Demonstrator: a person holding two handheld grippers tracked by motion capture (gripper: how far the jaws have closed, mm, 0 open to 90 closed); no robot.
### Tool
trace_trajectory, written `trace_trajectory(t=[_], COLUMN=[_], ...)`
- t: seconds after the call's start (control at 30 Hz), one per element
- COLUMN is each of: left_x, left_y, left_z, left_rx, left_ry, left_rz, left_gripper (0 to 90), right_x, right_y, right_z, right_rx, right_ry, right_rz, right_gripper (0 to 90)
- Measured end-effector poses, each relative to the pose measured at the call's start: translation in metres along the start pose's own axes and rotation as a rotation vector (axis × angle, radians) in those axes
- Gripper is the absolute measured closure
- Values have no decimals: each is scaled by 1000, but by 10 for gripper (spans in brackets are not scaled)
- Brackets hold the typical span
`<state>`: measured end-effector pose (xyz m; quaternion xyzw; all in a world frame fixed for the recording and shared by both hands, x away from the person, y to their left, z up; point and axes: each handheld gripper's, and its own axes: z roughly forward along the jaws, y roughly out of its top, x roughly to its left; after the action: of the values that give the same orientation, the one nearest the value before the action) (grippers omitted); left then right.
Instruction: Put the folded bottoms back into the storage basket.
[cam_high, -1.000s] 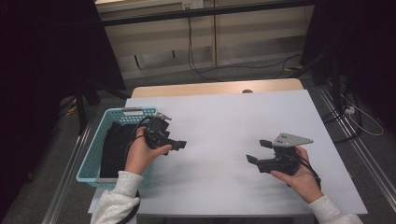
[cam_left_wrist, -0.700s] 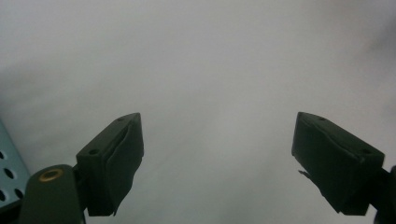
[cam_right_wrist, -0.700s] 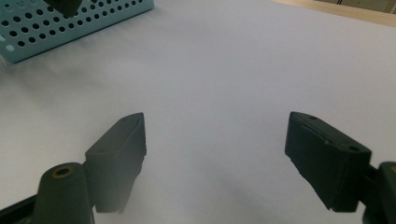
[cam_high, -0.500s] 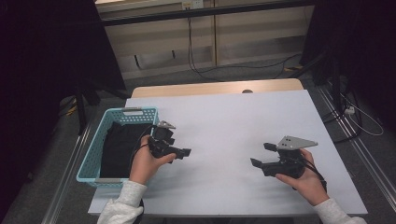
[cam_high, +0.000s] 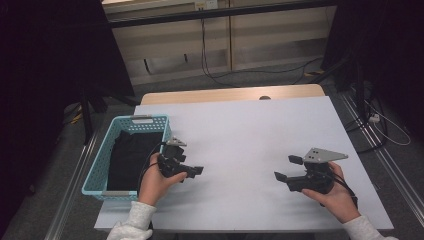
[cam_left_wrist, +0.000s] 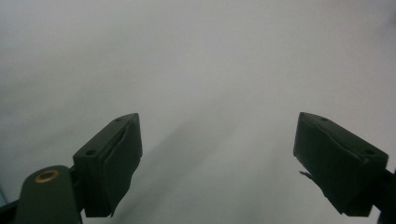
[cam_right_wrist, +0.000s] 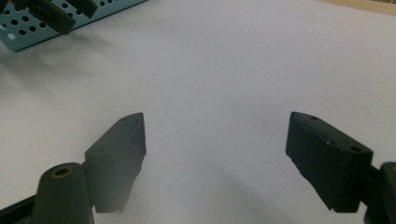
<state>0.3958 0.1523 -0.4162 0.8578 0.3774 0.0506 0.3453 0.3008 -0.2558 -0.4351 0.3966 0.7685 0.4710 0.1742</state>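
One dark garment (cam_high: 129, 159) lies folded down inside the blue basket (cam_high: 98, 167), at about 9 o'clock on the table (cam_high: 250, 135). It fills most of the basket floor; fabric type cannot be told from here.

Left gripper (cam_high: 192, 171) hovers just beside the basket's right wall, toward 3 o'clock of it, over bare white tabletop. Jaws stand wide apart, nothing between them. In the left gripper view the left gripper (cam_left_wrist: 217, 163) looks onto blank table surface, jaws angled away from the basket rather than into it.

Right gripper (cam_high: 287, 169) sits well apart, at roughly 4 o'clock on the table, held low in the person's right hand (cam_high: 336, 196). Its jaws are also spread, empty. In the right gripper view the right gripper (cam_right_wrist: 215, 158) faces across the table; the basket's perforated wall (cam_right_wrist: 56, 28) shows at 11 o'clock, with the other gripper's black jaws in front of it.

Left hand (cam_high: 156, 181) and white sleeve (cam_high: 131, 225) come in from 6 o'clock.

Judgement on step: this reads as the approach phase, with the garment untouched in the basket and both tools unloaded. Nothing is laid out on the table.

Next move likely calls for the left gripper to swing toward 9 o'clock, tip over the basket rim, and descend onto an edge or fold of the cloth before closing. Cloth lies flat, so a pinch on a raised fold should grip better than a flat press.
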Motion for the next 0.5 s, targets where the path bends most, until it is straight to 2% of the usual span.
trace_trajectory(t=[0.3,0.33,0.43,0.5], left_x=[-5,-5,-8,-8], left_y=[-6,-7,-9,-11], left_z=[-1,-1,1,2], left_rx=[-27,-23,-12,-17], left_ry=[-14,-23,-5,-16], left_rz=[16,16,36,28], left_gripper=[147,147,139,137], right_x=[-3,-3,-4,-5], right_y=[-4,-4,-6,-7], right_z=[-5,-5,-7,-9], right_rx=[6,10,11,12], right_ry=[-11,-9,-8,-14], right_rz=[2,2,11,7], right_gripper=[198,197,196,197])
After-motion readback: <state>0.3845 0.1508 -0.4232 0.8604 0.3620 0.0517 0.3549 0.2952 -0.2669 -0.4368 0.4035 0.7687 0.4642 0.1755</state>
